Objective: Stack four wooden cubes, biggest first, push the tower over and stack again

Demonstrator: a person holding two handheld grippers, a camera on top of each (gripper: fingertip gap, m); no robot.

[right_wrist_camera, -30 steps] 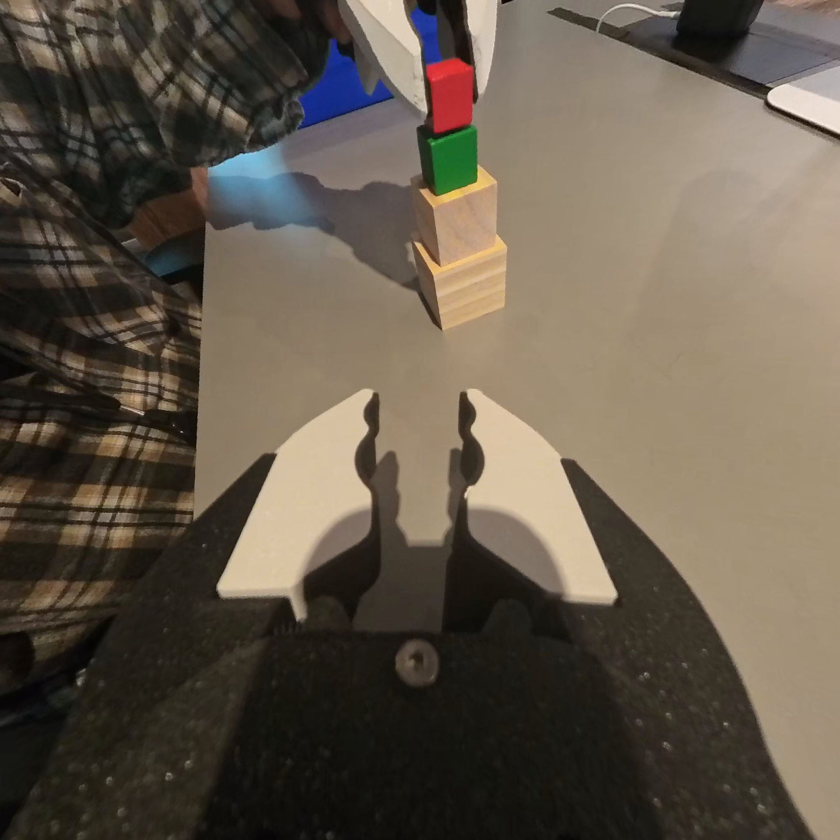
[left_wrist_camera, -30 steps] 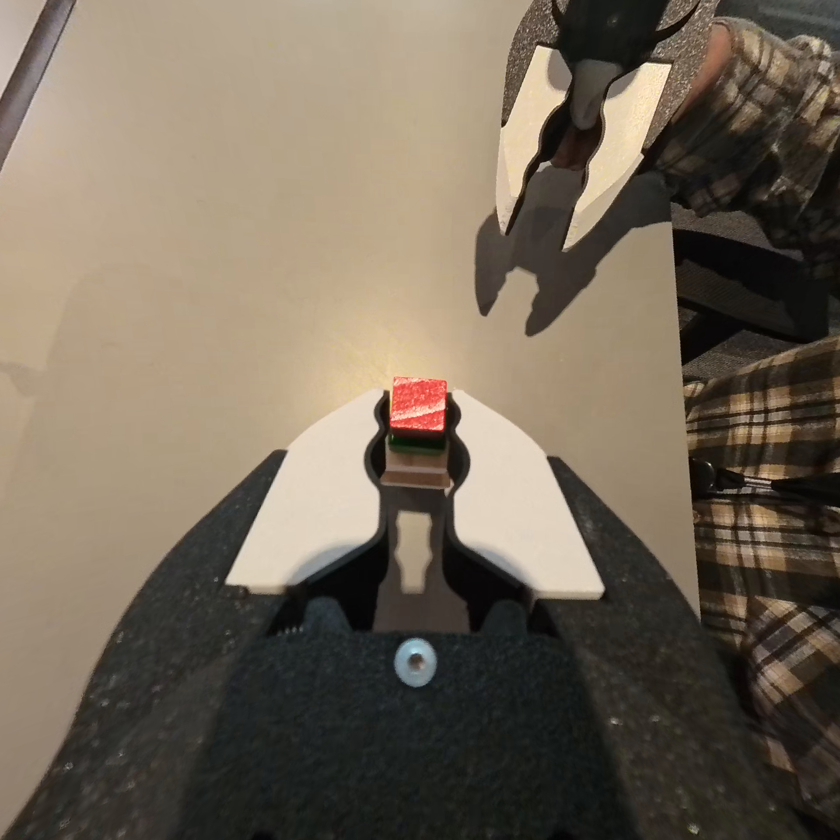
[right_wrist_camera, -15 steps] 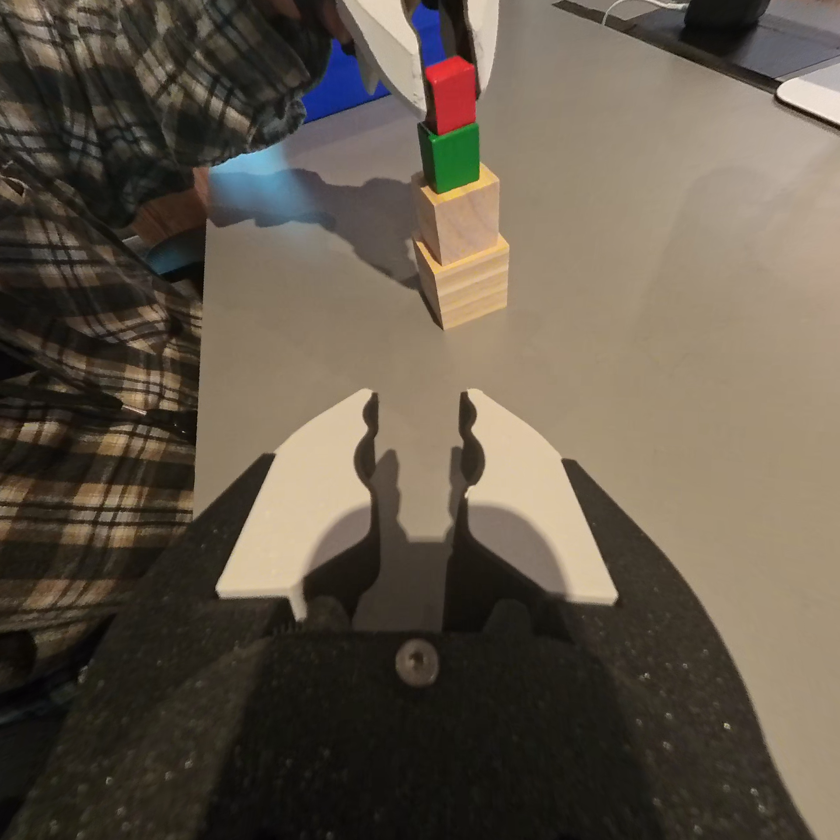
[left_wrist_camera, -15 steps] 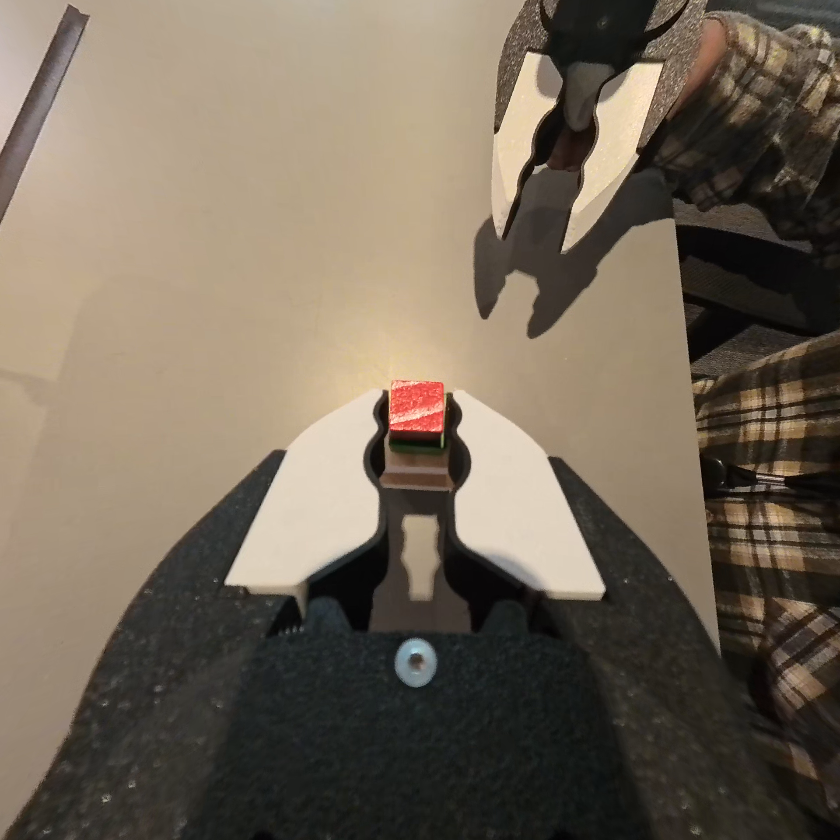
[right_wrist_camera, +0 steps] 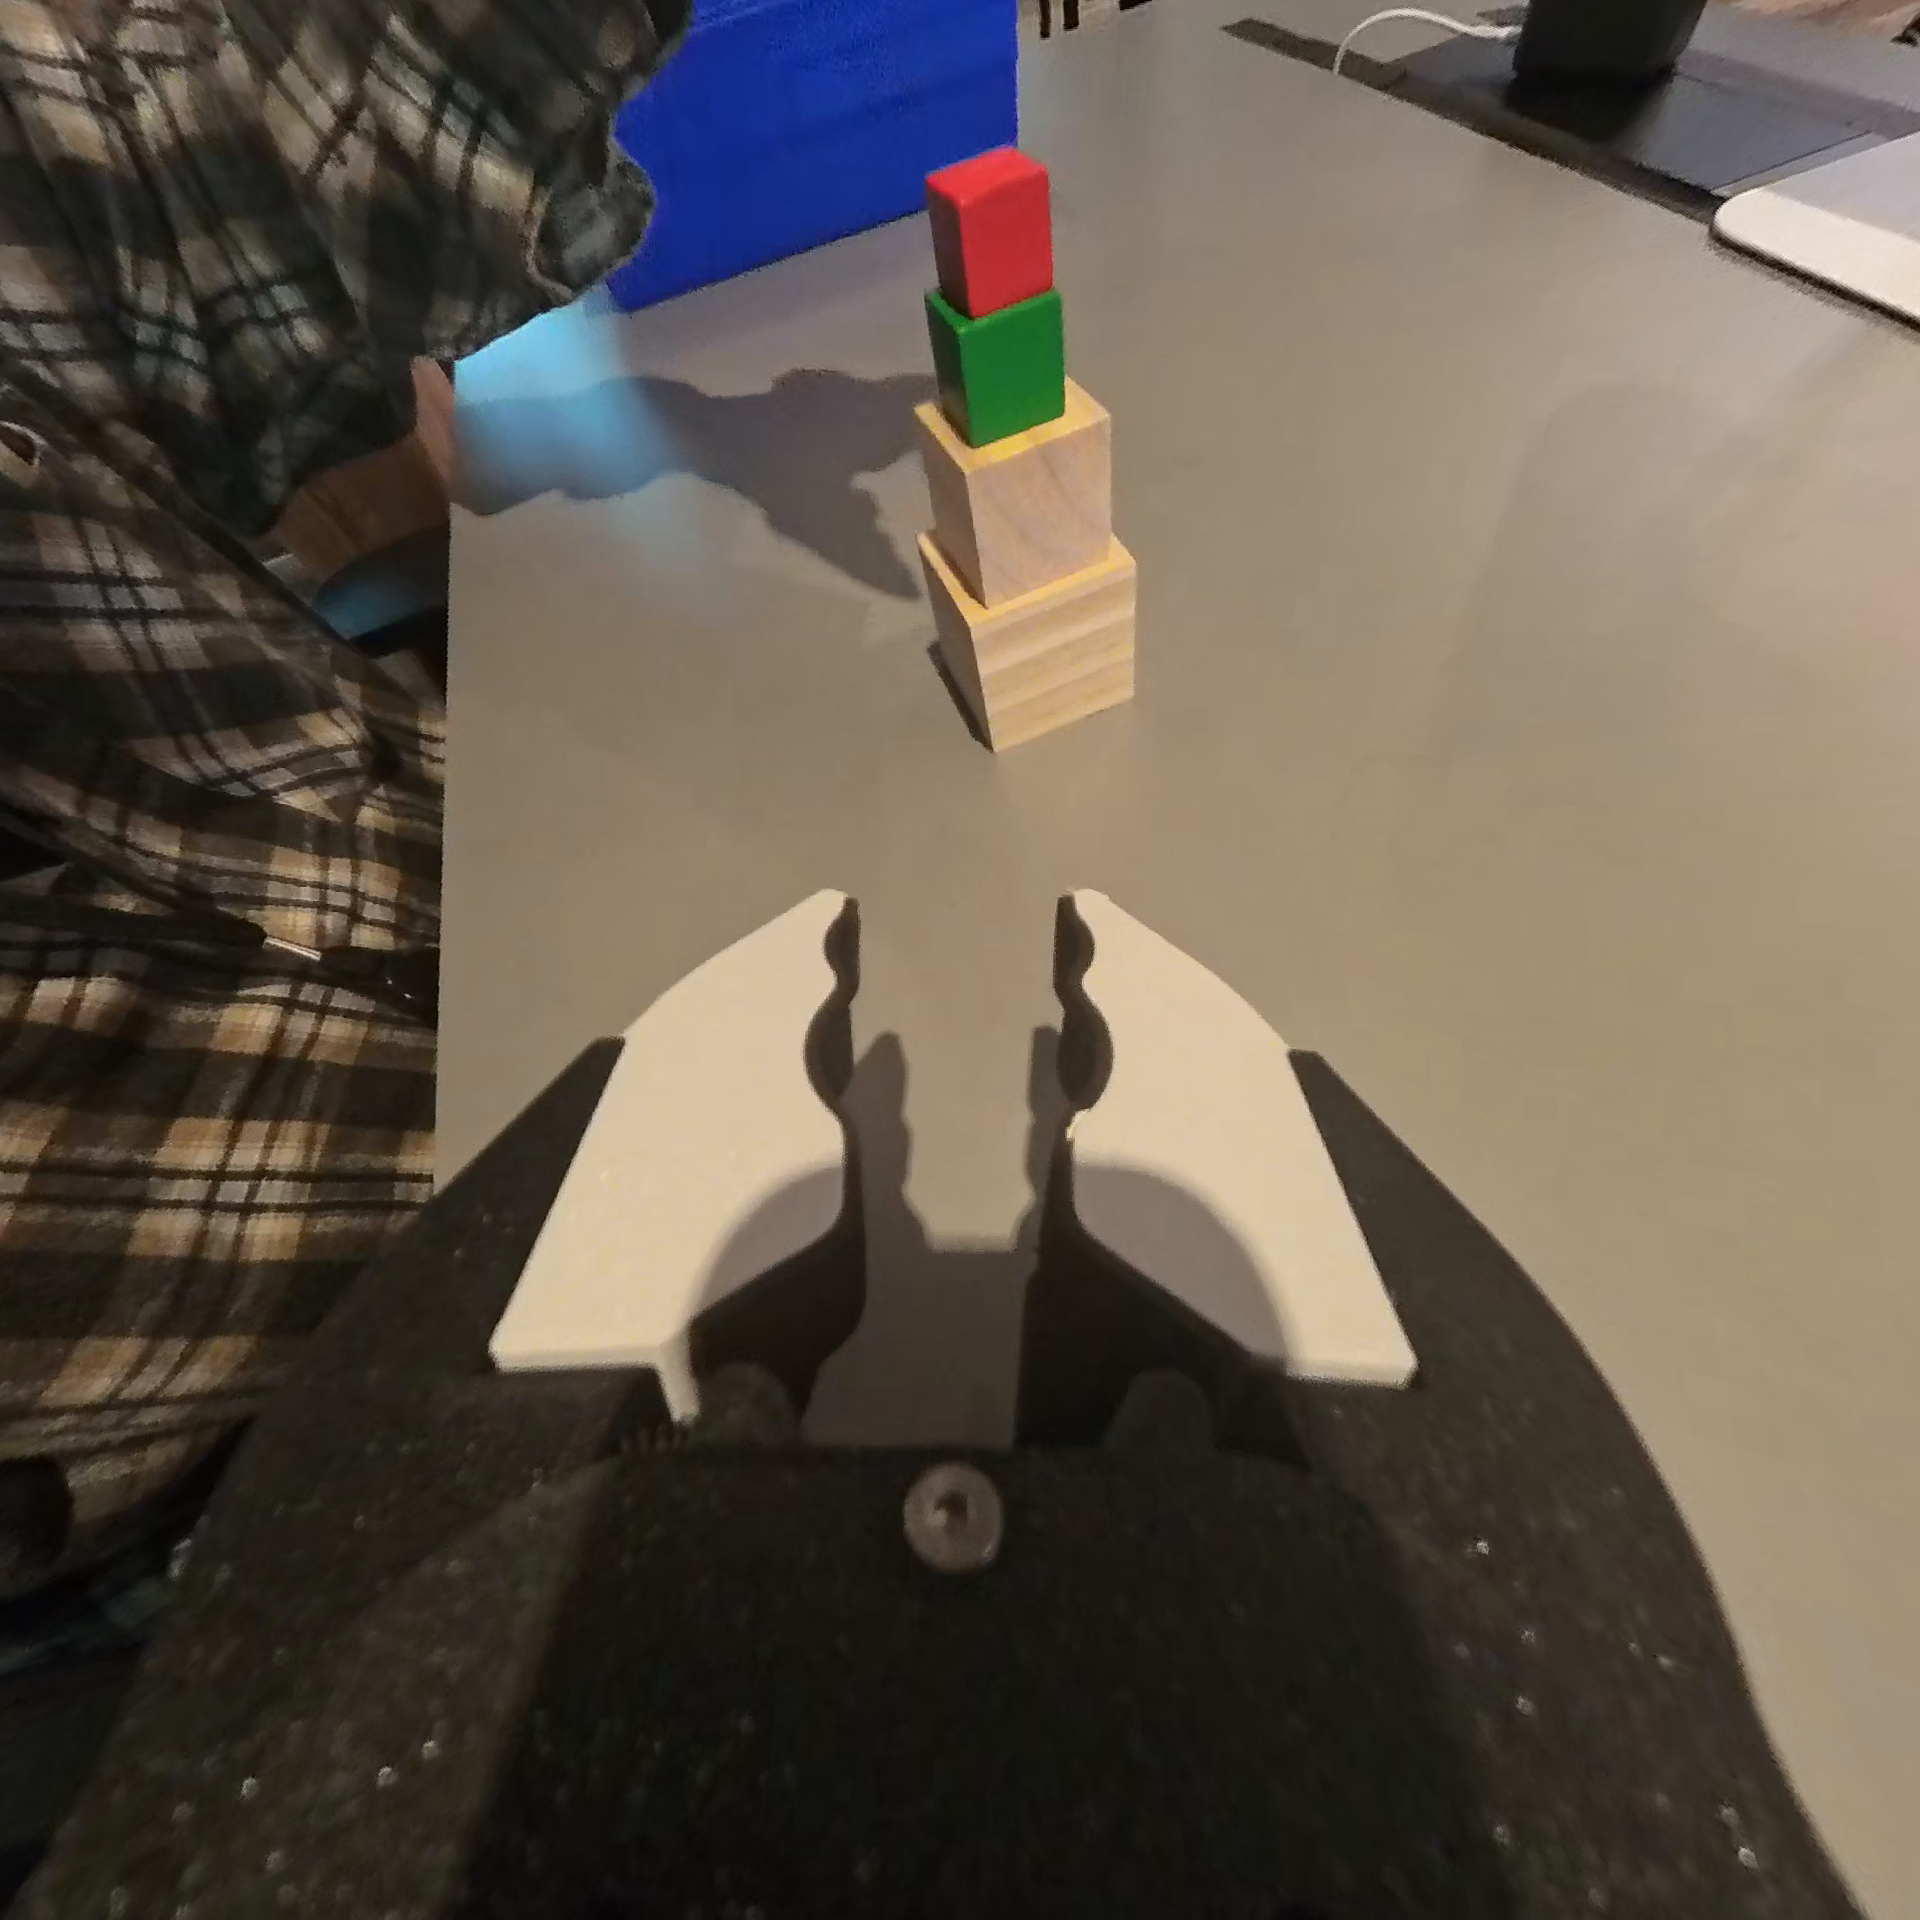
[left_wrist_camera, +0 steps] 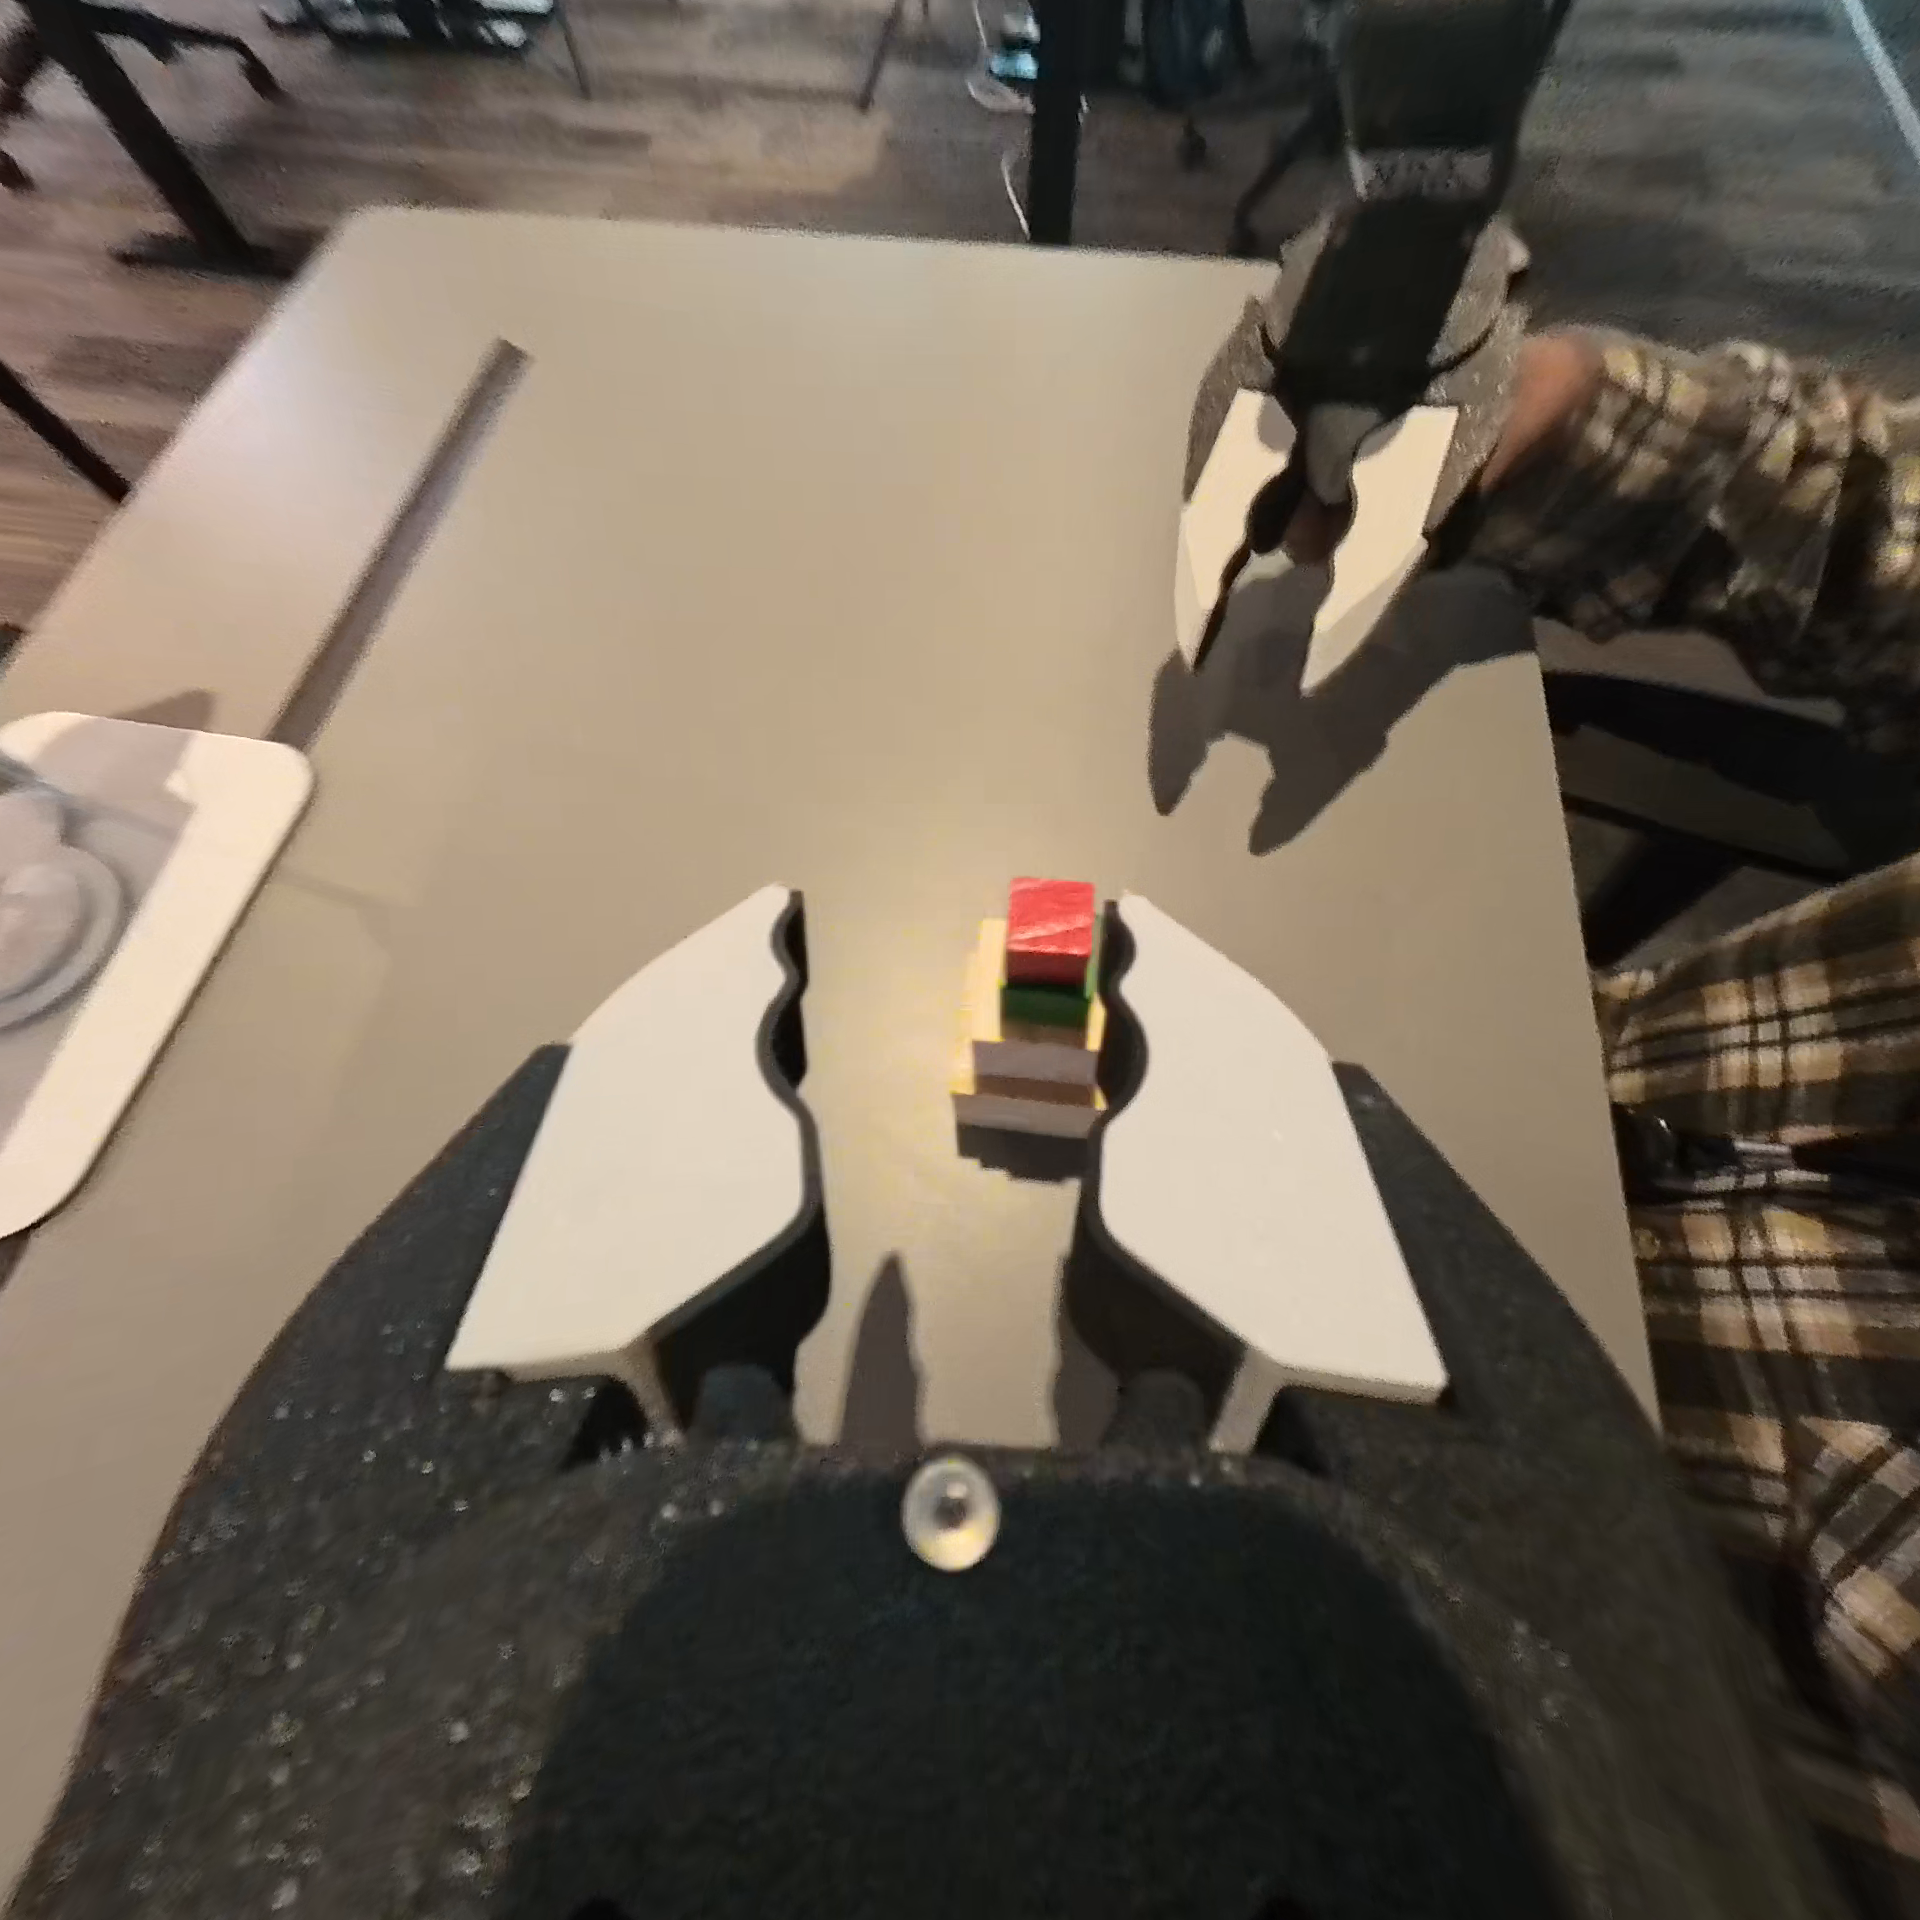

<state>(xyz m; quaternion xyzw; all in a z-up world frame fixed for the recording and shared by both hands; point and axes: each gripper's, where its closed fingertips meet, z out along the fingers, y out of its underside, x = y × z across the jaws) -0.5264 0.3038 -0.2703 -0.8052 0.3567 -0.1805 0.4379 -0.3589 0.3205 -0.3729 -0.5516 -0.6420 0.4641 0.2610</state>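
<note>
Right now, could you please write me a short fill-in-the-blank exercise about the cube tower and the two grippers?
1. The top of the tower is the ____ cube.
2. The green cube rests directly on a plain ____ cube.
3. The tower holds ____ cubes in all.
4. The left gripper and the right gripper are both ____, gripping nothing.

Missing words: red; wooden; four; open
</note>
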